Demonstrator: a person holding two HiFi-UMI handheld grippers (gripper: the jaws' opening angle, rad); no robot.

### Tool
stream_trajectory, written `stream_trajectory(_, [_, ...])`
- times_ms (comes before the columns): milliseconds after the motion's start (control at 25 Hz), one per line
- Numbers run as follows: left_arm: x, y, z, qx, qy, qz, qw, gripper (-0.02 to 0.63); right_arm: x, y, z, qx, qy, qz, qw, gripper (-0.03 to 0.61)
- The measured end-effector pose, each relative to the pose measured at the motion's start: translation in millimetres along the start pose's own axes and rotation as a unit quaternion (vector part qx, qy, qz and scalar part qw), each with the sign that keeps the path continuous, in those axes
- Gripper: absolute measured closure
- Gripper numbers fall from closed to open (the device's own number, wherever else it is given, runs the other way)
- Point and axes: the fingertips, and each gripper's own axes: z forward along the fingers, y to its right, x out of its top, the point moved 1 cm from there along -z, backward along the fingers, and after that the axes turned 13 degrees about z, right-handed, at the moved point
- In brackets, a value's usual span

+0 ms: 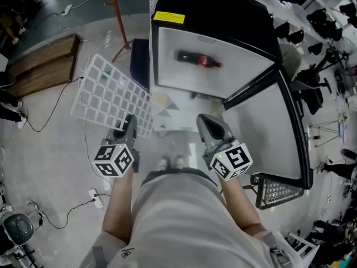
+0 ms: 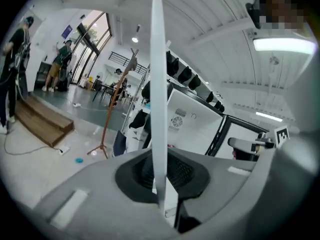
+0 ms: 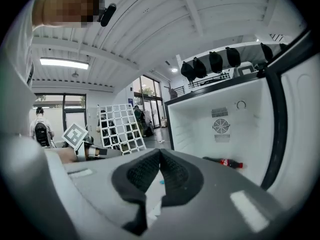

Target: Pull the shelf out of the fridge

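The left gripper (image 1: 129,123) is clamped on the edge of the white grid shelf (image 1: 111,94) (seen edge-on in the left gripper view). The shelf is outside the fridge (image 1: 223,15), to its left over the floor. The right gripper (image 1: 209,124) has its jaws together and empty. A bottle (image 1: 199,59) lies inside the open fridge.

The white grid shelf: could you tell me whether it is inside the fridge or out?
Out: the left gripper holds the grid shelf beside the open fridge.
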Motion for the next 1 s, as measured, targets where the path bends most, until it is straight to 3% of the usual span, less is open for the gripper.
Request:
stream_trajectory(240, [32.1,2.1,-13.3,0.041,0.006,0.08,0.996,0.581,15.4,-11.5,7.2,0.035,0.005,-0.019,0.999,0.575])
stream_trajectory(480, [52.1,9.4,-17.7,0.069,0.011,0.134,0.9885,0.583,25.7,-12.7,9.3,0.058,0.009,-0.035,0.998,0.575])
stream_trajectory(1000, [59.7,11.2,-25.4,0.096,0.013,0.162,0.9819,0.581,30.3,-22.9,12.7,0.072,0.012,-0.083,0.994,0.575])
